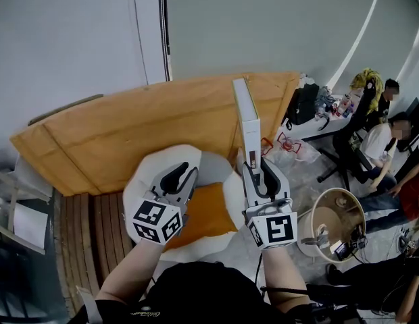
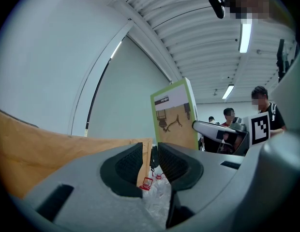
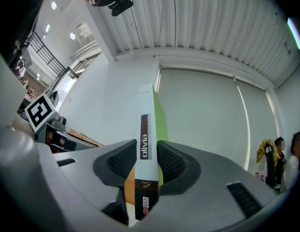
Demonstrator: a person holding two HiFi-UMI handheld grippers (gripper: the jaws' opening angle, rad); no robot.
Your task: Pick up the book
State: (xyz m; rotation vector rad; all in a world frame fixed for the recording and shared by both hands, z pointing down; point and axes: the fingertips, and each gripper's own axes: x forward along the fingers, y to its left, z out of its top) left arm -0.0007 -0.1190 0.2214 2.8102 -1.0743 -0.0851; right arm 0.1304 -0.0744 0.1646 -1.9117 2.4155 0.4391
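The book (image 1: 247,117) is a thin volume with a white spine and a green edge. It stands upright in the air, held at its lower end by my right gripper (image 1: 254,173), which is shut on it. In the right gripper view the spine (image 3: 145,144) sits clamped between both ribbed pads (image 3: 122,161). The left gripper view shows the book's illustrated cover (image 2: 175,115) off to the right. My left gripper (image 1: 177,179) hovers beside it at the same height. Its jaws (image 2: 150,161) stand a narrow gap apart with nothing between them.
A large brown sheet (image 1: 128,133) leans against the grey wall ahead. Below my grippers is a white round seat with an orange cushion (image 1: 204,216). A slatted wooden bench (image 1: 94,228) lies at the left. A round tub (image 1: 334,221) and seated people (image 1: 385,144) are at the right.
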